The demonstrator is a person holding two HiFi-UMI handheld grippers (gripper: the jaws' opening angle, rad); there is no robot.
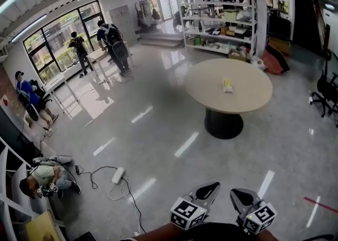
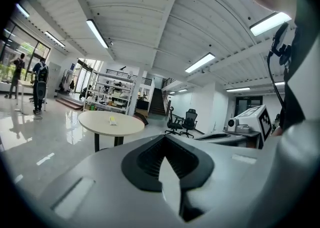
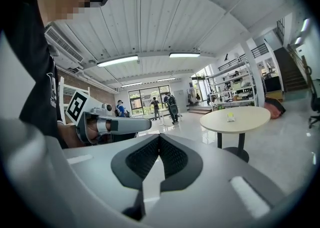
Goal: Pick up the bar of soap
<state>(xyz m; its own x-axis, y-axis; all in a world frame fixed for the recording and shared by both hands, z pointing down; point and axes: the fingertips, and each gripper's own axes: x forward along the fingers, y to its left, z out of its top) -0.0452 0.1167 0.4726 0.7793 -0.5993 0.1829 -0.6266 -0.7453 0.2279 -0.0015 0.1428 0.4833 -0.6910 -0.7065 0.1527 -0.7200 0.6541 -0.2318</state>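
The bar of soap (image 1: 227, 85) is a small yellow and white block lying near the middle of a round beige table (image 1: 248, 100), far across the floor. It also shows in the left gripper view as the soap (image 2: 113, 120) and in the right gripper view as the soap (image 3: 230, 116). My left gripper (image 1: 208, 191) and right gripper (image 1: 243, 198) are held close to the body at the bottom edge, side by side. The left gripper (image 2: 164, 138) is shut with nothing between its jaws. So is the right gripper (image 3: 159, 138).
Shiny grey floor lies between me and the table. A power strip with cables (image 1: 118, 175) lies on the floor at the left, beside a crouching person (image 1: 45, 178). Other people stand by the windows (image 1: 113, 45). Shelving (image 1: 219, 23) stands behind the table and an office chair (image 1: 326, 95) at the right.
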